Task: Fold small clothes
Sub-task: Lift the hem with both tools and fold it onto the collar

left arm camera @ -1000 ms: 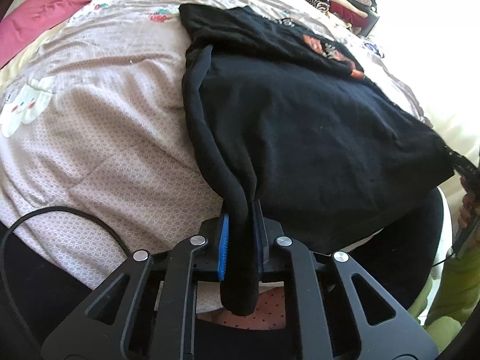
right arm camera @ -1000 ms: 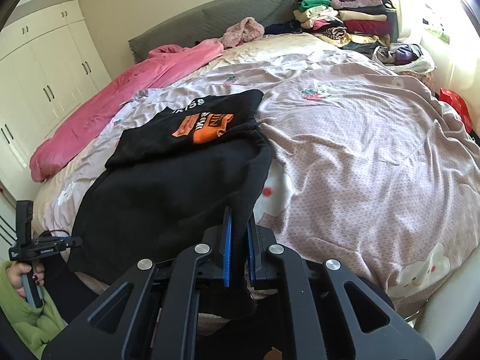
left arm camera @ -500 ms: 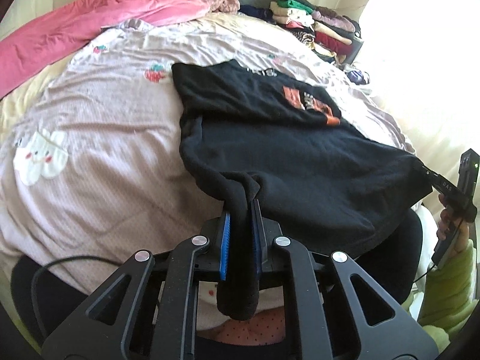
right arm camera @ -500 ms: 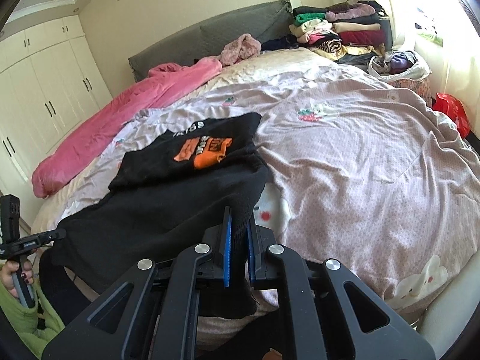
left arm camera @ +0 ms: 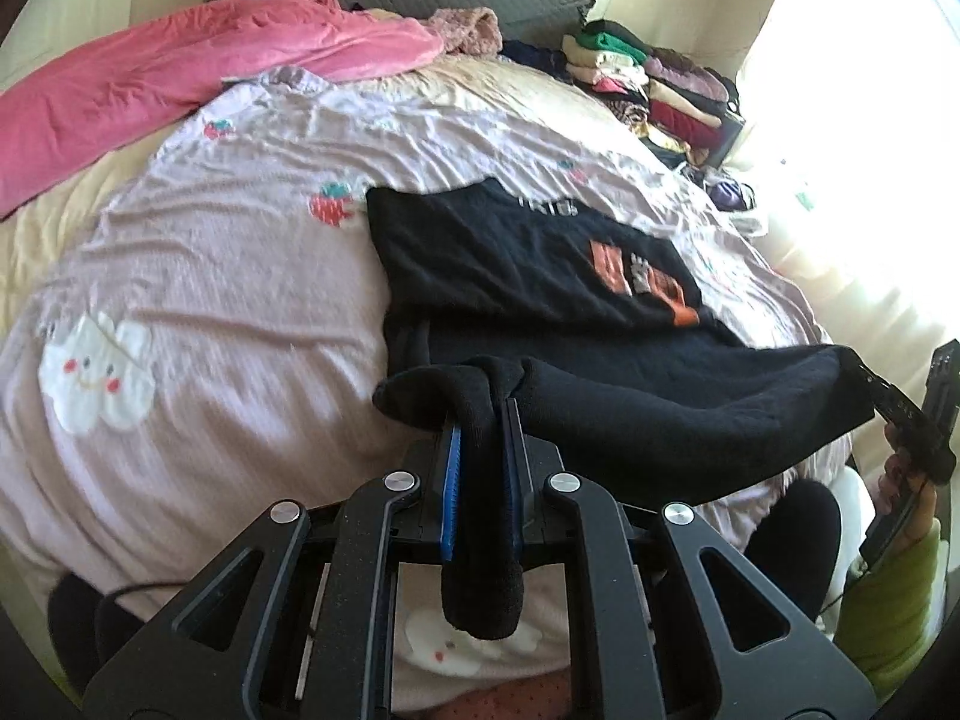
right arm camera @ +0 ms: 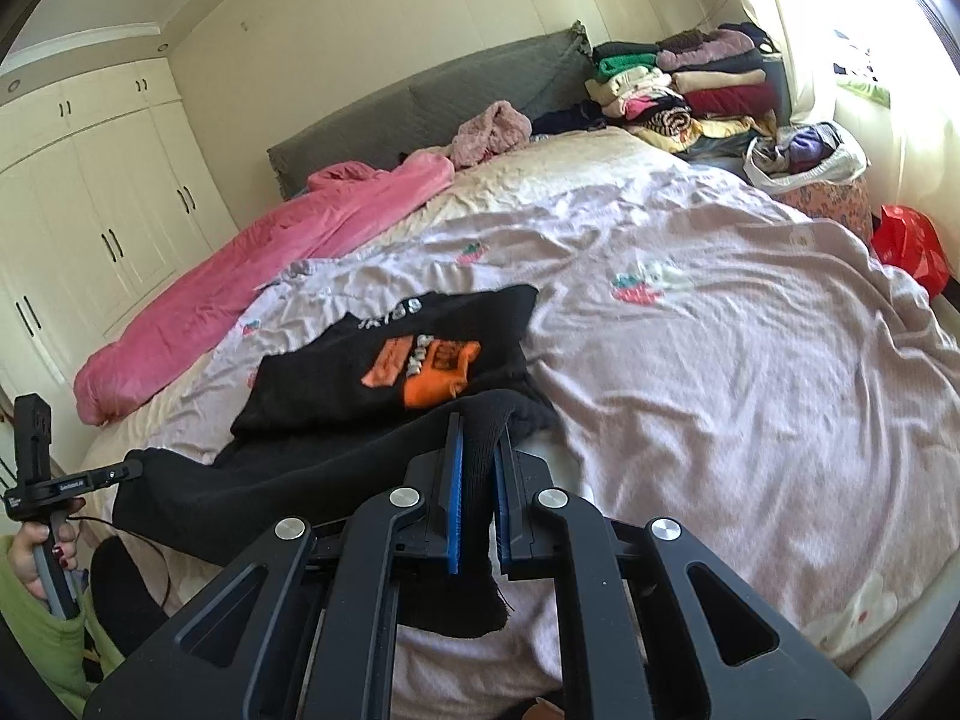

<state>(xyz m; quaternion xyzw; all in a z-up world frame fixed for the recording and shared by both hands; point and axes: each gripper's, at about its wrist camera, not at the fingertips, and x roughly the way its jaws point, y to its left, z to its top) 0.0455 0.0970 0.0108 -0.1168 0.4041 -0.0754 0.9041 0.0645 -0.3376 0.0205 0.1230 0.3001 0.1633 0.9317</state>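
Note:
A black sweater with an orange print [left arm camera: 540, 264] lies on the pink bedspread [left arm camera: 240, 300], its far part flat and its near hem lifted off the bed. My left gripper [left arm camera: 483, 420] is shut on one corner of the hem, and black cloth hangs down between its blue pads. My right gripper [right arm camera: 477, 438] is shut on the other hem corner [right arm camera: 480, 420]. The hem stretches taut between the two grippers above the near bed edge. The sweater's print also shows in the right wrist view [right arm camera: 420, 366]. Each gripper shows in the other's view: the right [left arm camera: 900, 414], the left [right arm camera: 114, 474].
A pink blanket [left arm camera: 180, 84] lies along the bed's far left. Stacks of folded clothes [right arm camera: 678, 90] stand by the grey headboard [right arm camera: 432, 102]. A white bag of clothes [right arm camera: 804, 150] and a red bag [right arm camera: 906, 240] are on the right. White wardrobes [right arm camera: 90, 210] line the left wall.
Both grippers have lifted the hem and carried it forward over the sweater toward the printed part. The lower half of the sweater has come off the bed.

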